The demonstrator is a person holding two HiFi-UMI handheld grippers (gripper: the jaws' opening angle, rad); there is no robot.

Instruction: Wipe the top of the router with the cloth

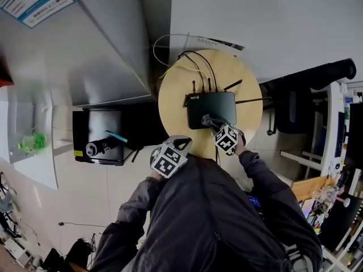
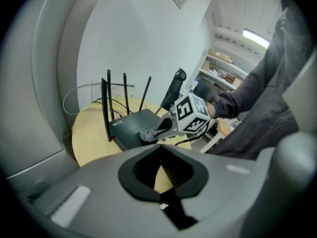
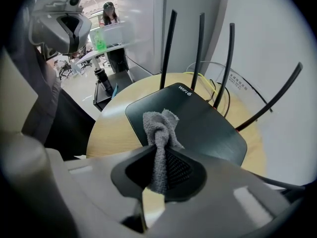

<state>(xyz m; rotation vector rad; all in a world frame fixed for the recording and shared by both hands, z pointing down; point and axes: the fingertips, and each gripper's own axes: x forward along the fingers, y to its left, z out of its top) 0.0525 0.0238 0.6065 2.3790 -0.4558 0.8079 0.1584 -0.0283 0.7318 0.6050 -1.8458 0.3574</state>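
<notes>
Router [image 1: 211, 109]: a flat, matt black box with rounded corners, lying at the middle of a round wooden worktop [image 1: 173, 95]. Four thin black antennas [image 3: 168, 48] rise from its rear edge, three upright and one tilted outward. Pale "WIFI 6" lettering sits at one rear corner of the top. Black and yellow cables [image 1: 195, 61] run off behind it.

Cloth [image 3: 158, 133]: grey terry fabric, twisted into a rope with a bunched, knot-like free end. In the right gripper view that end lies on the router's top near the front edge.

Right hand-held gripper [image 3: 159, 155]: jaws clamped on the lower part of the cloth, held low over the front of the router. The left gripper view shows its marker cube just above the router's near edge.

Left hand-held gripper [image 2: 161, 167]: jaws together with nothing between them, held over the near rim of the worktop, apart from the router.
</notes>
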